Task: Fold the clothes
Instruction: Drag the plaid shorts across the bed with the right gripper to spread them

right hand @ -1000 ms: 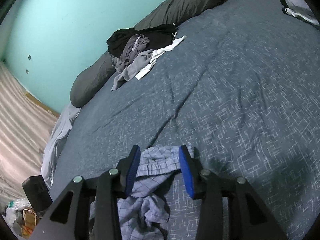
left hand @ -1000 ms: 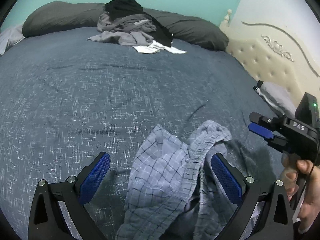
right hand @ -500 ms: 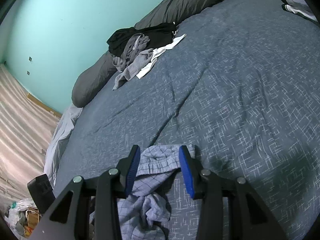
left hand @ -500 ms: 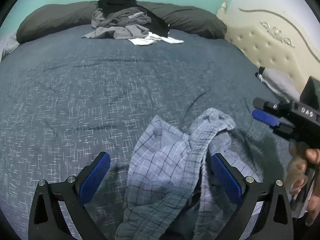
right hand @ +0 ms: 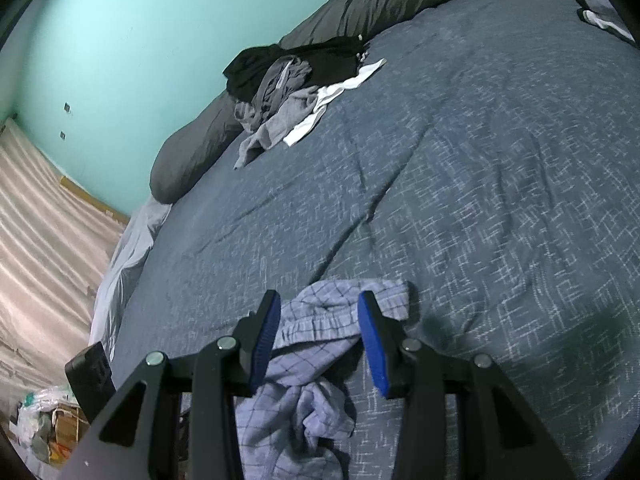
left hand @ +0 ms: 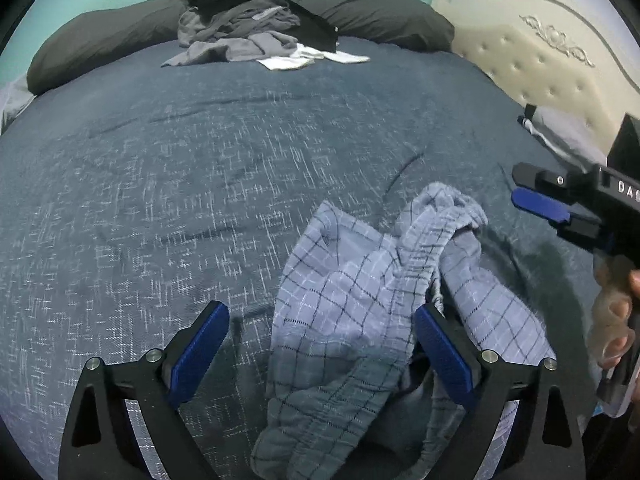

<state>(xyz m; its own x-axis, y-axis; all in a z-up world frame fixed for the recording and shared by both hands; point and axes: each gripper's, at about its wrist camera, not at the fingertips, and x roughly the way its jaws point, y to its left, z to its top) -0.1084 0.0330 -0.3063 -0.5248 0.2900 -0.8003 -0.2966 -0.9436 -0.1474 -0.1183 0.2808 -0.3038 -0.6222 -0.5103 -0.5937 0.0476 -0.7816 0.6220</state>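
Checked shorts [left hand: 360, 320]: pale blue w/ dark grid lines, crumpled, unfolded, lying on the near part of the bedspread [left hand: 200, 180].

Left gripper [left hand: 320, 340]: jaws wide, just been closing slightly. Shorts lie between the blue pads; right pad close against the fabric, left pad well apart from it, over bare bedspread. No grip.

Right gripper [right hand: 316, 328]: jaws at mid width, straddling the gathered waistband edge of the shorts. Cloth between the pads, but whether they press on it can't tell. In the left wrist view the same gripper shows at right edge, held by a hand [left hand: 612, 312], just beside the shorts.

Bedspread: dark blue-grey, white fleck pattern, a few creases; covers the whole bed.

Clothes pile [left hand: 256, 28]: black, grey and white items heaped at far side of the bed, well apart from shorts, resting against long dark grey pillows [left hand: 100, 40].

Headboard [left hand: 540, 60]: cream, tufted, carved trim, at right.

Wall [right hand: 120, 40]: turquoise.
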